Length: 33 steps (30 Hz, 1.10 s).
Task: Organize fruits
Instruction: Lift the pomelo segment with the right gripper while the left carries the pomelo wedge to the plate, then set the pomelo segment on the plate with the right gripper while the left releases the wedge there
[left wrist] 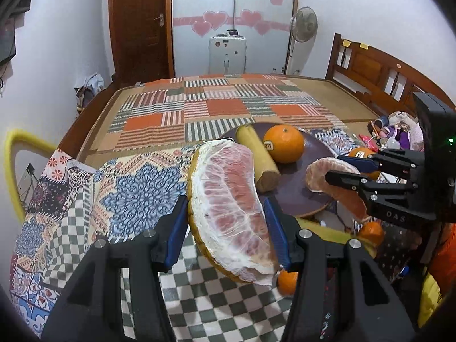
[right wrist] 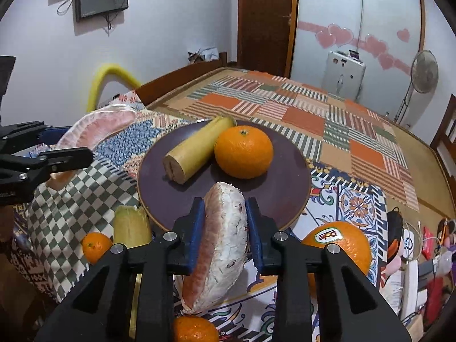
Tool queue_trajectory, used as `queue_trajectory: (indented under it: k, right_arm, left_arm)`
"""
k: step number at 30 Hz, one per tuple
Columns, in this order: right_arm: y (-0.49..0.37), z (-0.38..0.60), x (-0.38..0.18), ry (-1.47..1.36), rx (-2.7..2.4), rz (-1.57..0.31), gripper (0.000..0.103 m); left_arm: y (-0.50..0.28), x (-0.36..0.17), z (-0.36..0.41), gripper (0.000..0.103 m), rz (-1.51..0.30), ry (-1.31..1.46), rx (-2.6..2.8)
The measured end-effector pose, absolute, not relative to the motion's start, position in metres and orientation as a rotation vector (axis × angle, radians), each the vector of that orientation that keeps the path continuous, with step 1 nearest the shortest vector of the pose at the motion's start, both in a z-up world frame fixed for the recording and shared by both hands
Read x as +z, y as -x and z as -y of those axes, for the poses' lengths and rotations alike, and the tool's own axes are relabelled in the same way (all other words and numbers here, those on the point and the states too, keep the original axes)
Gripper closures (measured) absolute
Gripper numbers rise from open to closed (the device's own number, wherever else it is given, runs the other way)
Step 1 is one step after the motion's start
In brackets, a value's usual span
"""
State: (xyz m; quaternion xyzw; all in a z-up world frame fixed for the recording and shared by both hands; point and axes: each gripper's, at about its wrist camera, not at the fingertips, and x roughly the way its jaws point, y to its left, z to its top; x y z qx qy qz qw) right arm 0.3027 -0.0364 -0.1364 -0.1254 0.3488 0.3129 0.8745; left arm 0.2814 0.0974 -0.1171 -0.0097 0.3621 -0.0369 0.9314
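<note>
On the round dark-brown plate [right wrist: 287, 191]: cut yellow banana piece [right wrist: 193, 154] and large orange [right wrist: 243, 151] already lying. Left gripper [left wrist: 226, 213] is clamping one pink pomelo wedge [left wrist: 230, 205]; right gripper [right wrist: 225, 228] is clamping another pomelo segment [right wrist: 222, 245] at the rim. Loose oranges [right wrist: 342, 245] are awaiting.

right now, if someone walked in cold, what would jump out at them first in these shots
Most striking are the two big pink pomelo wedges, one clamped in the left gripper above the checkered cloth, the other wedge pinched in the right gripper at the near rim of the dark round plate. On that plate a bright orange sits beside a cut banana piece. Another orange with a sticker lies off the plate on the patterned cloth.
</note>
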Motion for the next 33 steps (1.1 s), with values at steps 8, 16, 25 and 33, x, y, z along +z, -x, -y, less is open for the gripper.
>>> queue_trajectory:
  k: [8,16,25,33]
  right_arm:
    - [-0.311,0.040,-0.116,0.213,0.614,-0.664,0.077]
    - [-0.338,0.045,-0.099,0.173,0.548,-0.607,0.078]
    - [-0.374,0.039,-0.111,0.200,0.494,-0.640,0.078]
    - [-0.392,0.035,-0.125,0.212,0.495,-0.727,0.080]
  left_arm:
    - [-0.303,-0.109,-0.092,0.050,-0.718,0.028,-0.079]
    - [-0.331,-0.103,-0.086,0.050,-0.699,0.028,-0.083]
    - [-0.363,-0.119,-0.082,0.050,-0.736,0.044,-0.091]
    - [-0.382,-0.128,-0.084,0.050,-0.778,0.074,-0.112]
